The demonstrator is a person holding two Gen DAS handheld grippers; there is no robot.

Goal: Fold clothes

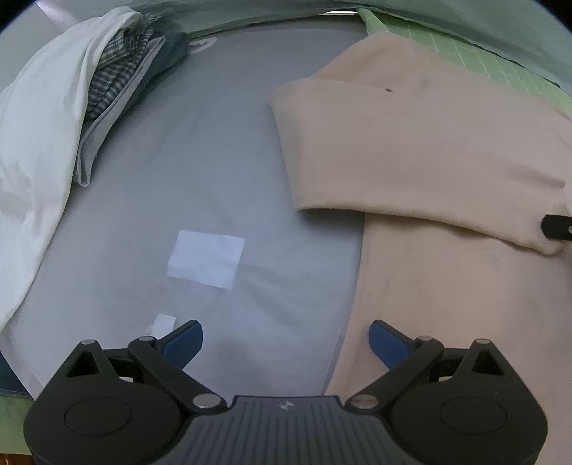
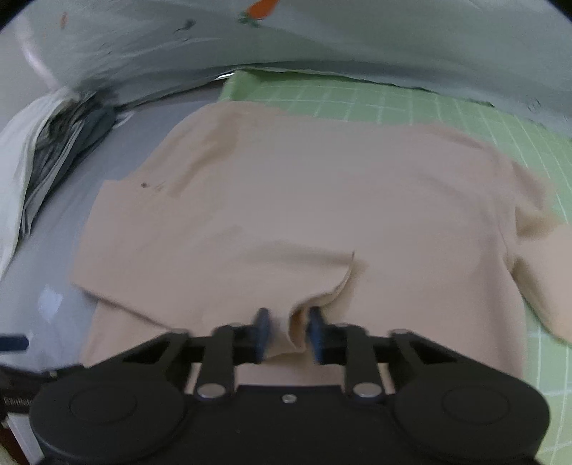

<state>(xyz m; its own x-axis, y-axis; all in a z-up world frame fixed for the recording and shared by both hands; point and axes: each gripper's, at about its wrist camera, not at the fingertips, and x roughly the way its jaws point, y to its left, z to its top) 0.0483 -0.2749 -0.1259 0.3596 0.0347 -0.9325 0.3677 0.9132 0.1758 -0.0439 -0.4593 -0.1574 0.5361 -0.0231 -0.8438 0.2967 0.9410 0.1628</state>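
Item: beige garment [image 2: 286, 200], a soft knit top, lying flat across the grey sheet [image 1: 200, 171] and partly over the green grid mat [image 2: 357, 100]; one side panel is turned over its middle, so the piece lies part-folded, with a short sleeve still out at its right edge. Right gripper [image 2: 286, 334]: blue fingers closed on a puckered fold of the garment's near edge, the cloth bunched between them, a hold that suits carrying that edge across the body. Left gripper [image 1: 286, 343]: fingers spread wide, holding nothing, poised over the sheet just beside the garment's left hem, placed as if to pin or take that side. Adjacent stock: pile of other clothes [image 1: 118, 71] at far left, comprising a white piece, a checked piece and a dark one, kept well apart from the working area. Markings: two white rectangular patches [image 1: 205, 263] on the sheet, blank; a small emblem on the left gripper's body, unreadable; an orange carrot print [image 2: 262, 8] on the pale backdrop cloth; no legible writing anywhere.
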